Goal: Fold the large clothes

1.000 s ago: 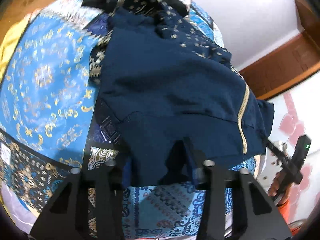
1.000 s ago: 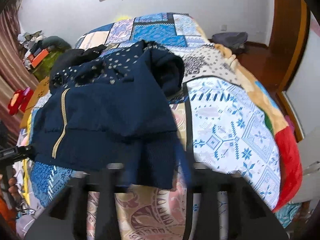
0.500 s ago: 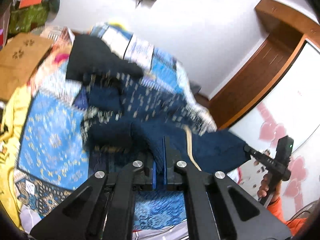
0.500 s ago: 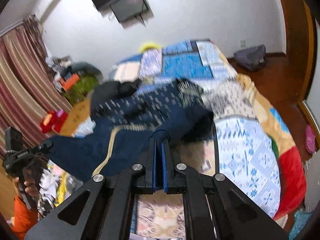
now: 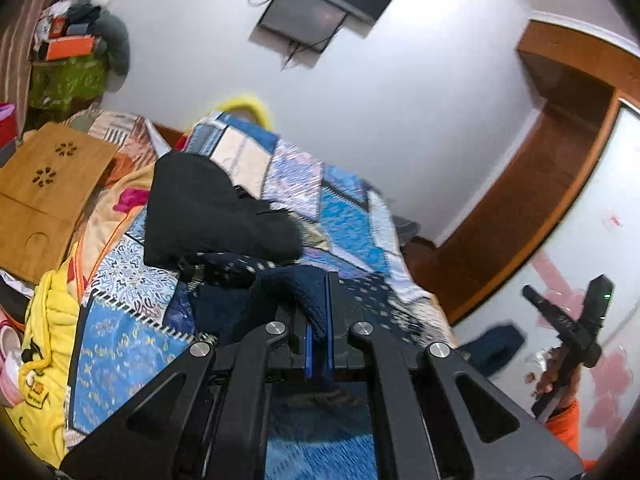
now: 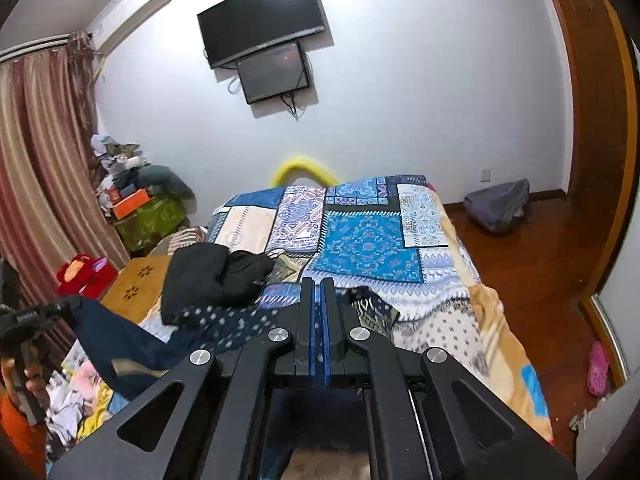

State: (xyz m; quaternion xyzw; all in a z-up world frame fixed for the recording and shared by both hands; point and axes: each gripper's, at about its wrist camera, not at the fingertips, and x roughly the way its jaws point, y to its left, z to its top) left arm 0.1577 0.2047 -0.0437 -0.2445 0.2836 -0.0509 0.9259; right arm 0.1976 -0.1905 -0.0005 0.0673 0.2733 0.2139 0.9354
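left gripper: my black two-finger left gripper (image 5: 318, 304) has its jaws pressed tight on a corner of the big dark blue cloth garment with small pale dots (image 5: 236, 276). i hold it so i can lift that side off the bed.
garment: it hangs between my two grippers, part in the air and part on the blue patchwork bedspread (image 5: 120, 344), just in front of the black folded cloth (image 5: 200, 212). i think holding it up lets it drop flat for a fold.
right gripper: my black two-finger right gripper (image 6: 319, 296) has its jaws almost shut. i think it pinches the other side of the garment (image 6: 224, 324), but the cloth in the gap is hidden, so i cannot tell for sure.
writing: i see no words or brand that i can read. the black flat tv on the wall (image 6: 262, 16) is dark.
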